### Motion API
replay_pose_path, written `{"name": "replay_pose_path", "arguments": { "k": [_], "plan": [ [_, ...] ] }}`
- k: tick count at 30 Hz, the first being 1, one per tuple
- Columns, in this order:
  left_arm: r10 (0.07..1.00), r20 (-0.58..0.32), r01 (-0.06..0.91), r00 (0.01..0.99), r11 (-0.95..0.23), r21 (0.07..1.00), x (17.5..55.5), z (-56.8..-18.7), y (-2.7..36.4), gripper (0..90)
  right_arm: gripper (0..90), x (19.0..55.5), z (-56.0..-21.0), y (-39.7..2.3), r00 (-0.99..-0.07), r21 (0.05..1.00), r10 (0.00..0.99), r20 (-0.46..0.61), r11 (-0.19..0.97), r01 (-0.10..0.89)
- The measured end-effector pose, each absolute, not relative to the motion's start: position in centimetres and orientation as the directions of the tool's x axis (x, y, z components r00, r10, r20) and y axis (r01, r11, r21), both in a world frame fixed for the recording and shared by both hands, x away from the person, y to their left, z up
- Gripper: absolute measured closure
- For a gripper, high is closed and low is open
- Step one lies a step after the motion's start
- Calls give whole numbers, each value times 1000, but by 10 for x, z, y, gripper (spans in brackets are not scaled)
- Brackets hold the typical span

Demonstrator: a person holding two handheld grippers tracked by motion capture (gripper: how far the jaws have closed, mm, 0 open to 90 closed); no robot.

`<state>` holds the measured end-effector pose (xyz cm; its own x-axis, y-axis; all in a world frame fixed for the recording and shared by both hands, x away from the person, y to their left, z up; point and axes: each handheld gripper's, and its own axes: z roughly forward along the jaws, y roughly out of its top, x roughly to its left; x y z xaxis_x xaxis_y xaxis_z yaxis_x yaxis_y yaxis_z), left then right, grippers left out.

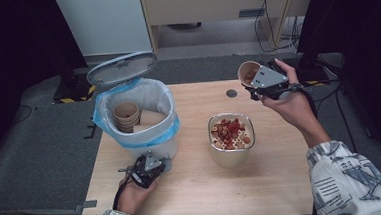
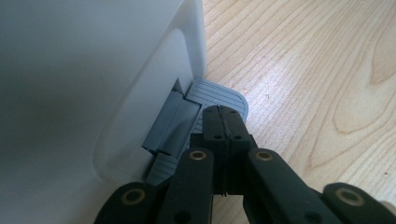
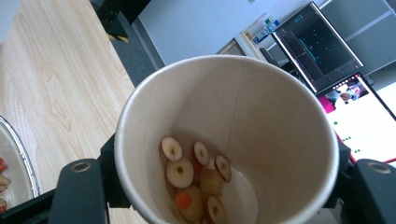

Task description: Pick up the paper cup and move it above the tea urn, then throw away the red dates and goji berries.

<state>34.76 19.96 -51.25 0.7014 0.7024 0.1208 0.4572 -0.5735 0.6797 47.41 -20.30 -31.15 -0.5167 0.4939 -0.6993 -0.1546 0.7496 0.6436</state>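
Currently, the right gripper (image 1: 257,79) is clamped on a paper cup (image 3: 229,140), held in the air beyond and to the right of the metal container (image 1: 232,157) of dried fruit slices (image 1: 230,131). A few slices (image 3: 196,175) lie at the cup's bottom. The cup is likely light, with thin walls that dent under pressure; the best hold is across the mid-wall, just below the stiff rolled rim. Its inside is smooth and tapered, so the slices should slide out when tipped.

The left gripper (image 2: 223,122) has its jaws together, tips pressing the ribbed grey pedal (image 2: 219,95) of the white plastic bin (image 1: 144,115). The lid (image 1: 122,67) stands raised; stacked cups (image 1: 127,115) sit inside the blue liner (image 1: 104,115). The counter (image 1: 194,197) is pale wood grain.
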Motion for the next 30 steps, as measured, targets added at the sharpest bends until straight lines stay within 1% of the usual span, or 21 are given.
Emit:
{"name": "replay_pose_path", "arguments": {
  "k": [7,12,14,16,21,25,30],
  "plan": [
    [702,122,457,702,-575,679,348,-512,199,896,294,469,-309,-203,-504,628,483,-717,761,-163],
    [702,123,457,701,-575,678,348,-512,199,896,294,465,-310,-200,-497,587,442,-746,790,-177],
    [702,122,457,701,-575,679,348,-512,199,896,294,466,-310,-200,-491,589,450,-746,789,-174],
    [702,121,457,702,-574,679,348,-512,200,896,294,466,-310,-198,-493,588,447,-747,789,-176],
    [702,122,457,701,-575,679,348,-512,199,896,294,461,-314,-187,-515,565,399,-758,798,-212],
    [702,122,457,702,-575,678,348,-512,199,896,293,462,-314,-193,-505,562,409,-760,804,-194],
    [703,122,458,701,-575,679,348,-512,199,896,293,460,-317,-190,-511,557,399,-762,805,-203]
  ]
}}
